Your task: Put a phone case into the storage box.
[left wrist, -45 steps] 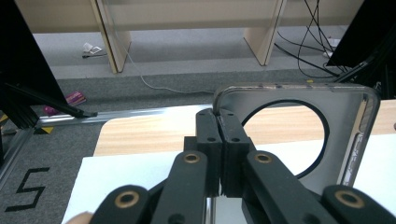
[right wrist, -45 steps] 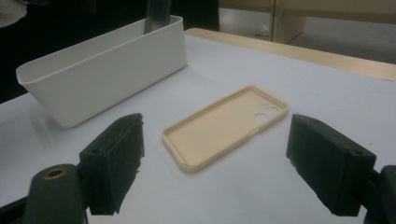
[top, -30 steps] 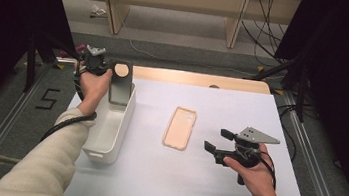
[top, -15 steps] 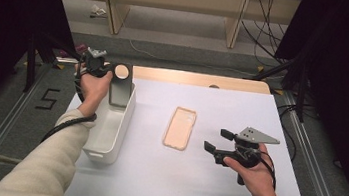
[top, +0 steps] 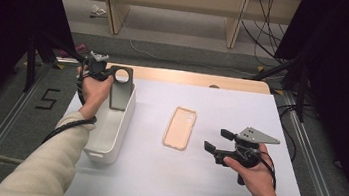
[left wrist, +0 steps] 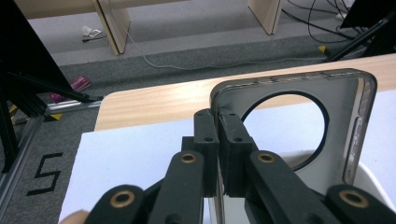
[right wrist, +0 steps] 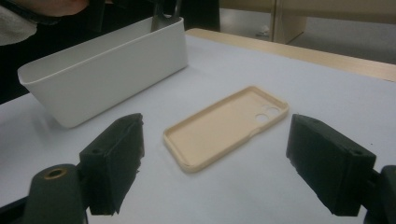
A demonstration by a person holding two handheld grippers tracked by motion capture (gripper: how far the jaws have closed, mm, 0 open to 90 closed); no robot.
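Lighting and picture quality: bright centre, black flanks

Even overhead light on the white surface (top: 192,181), soft short shadows beside the white bin (top: 107,140); high view soft and grainy, both sides lost in darkness; left tongs (left wrist: 219,140) blurred in close foreground, floor behind sharper; right gripper view dimmer, bluish, tongs (right wrist: 224,168) out of focus

Colours as I see them from my station:

- Left gripper (top: 104,71): black, brass-coloured pivot pins; I hold a dark grey phone case (top: 120,89), plain, glossy inside.
- Right gripper (top: 218,140): black jaws, pale grey plate on top.
- Bin (top: 116,136): plain white.
- Second phone case (top: 180,128): peach-beige, unpatterned.
- Table (top: 271,115): pale bluish-white sheet over light wood, the wood showing along the far edge.
- Floor (top: 5,102): grey carpet, black figure "5" marked on it.
- My sleeves (top: 46,163): cream.
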